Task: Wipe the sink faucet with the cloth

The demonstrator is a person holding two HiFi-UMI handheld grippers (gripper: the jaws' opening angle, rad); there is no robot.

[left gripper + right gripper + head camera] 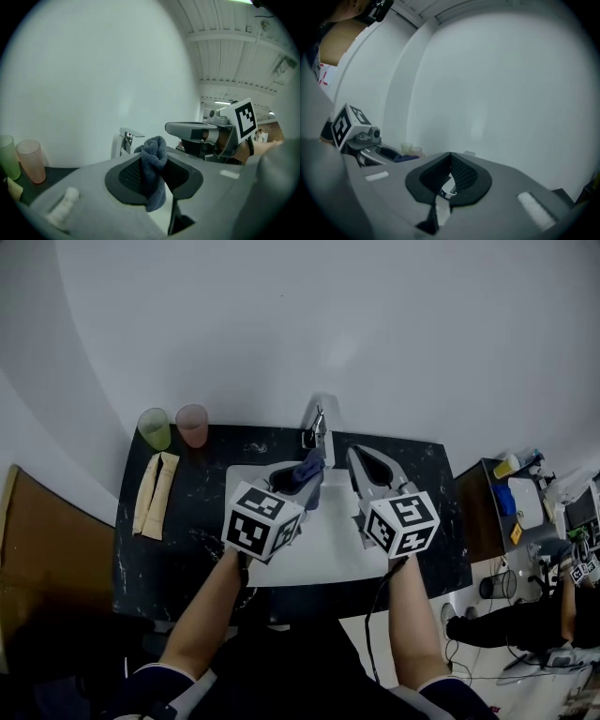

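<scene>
Forearms (211, 615) reach forward over the sink (328, 554) set in the dark bench (187, 512). Left gripper (311, 470): jaws partly closed, pinching a bunched blue cloth (153, 164) that hangs below them. Right gripper (359, 457): jaws pressed together, empty. Faucet (317, 430) stands at the sink's back rim, just ahead of the cloth, spout toward the person; the cloth-bearing left hand is judged better placed for the wipe
</scene>
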